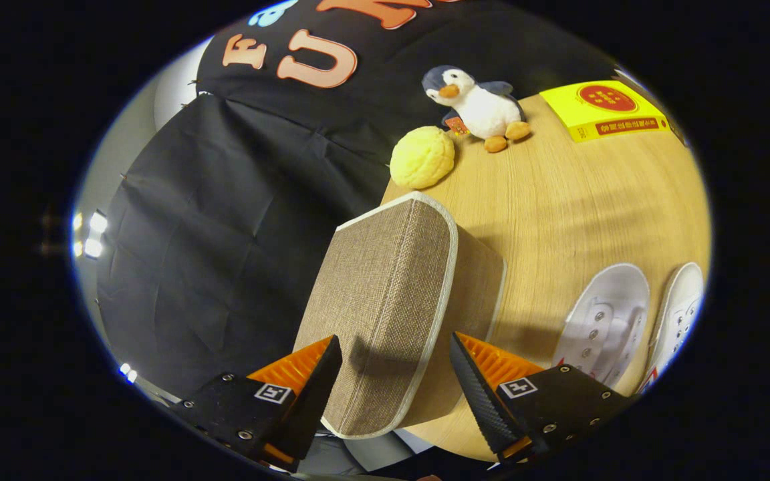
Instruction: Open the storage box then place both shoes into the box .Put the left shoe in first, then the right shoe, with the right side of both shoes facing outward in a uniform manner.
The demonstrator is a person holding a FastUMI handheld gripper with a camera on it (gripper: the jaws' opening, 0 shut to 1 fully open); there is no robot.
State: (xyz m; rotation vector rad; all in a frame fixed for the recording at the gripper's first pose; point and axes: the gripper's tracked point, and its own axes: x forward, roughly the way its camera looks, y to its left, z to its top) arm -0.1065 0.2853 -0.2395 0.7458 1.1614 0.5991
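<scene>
The tool (395, 374) is spread wide at the bottom of the frame, its fingers either side of the storage box (385, 314) lid at centre, not pressing it. If they close off-centre, the lid could slip. The two shoes (632, 324) wait lower right on the counter (579, 200).

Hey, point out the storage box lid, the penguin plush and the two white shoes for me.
Storage box lid (385, 300): gripper view, fabric top face, raised between the open tongs (395, 374).
Penguin plush (485, 107): gripper view, white belly.
White shoes (605, 321): gripper view, nearer shoe's lace area, beside the box.
</scene>
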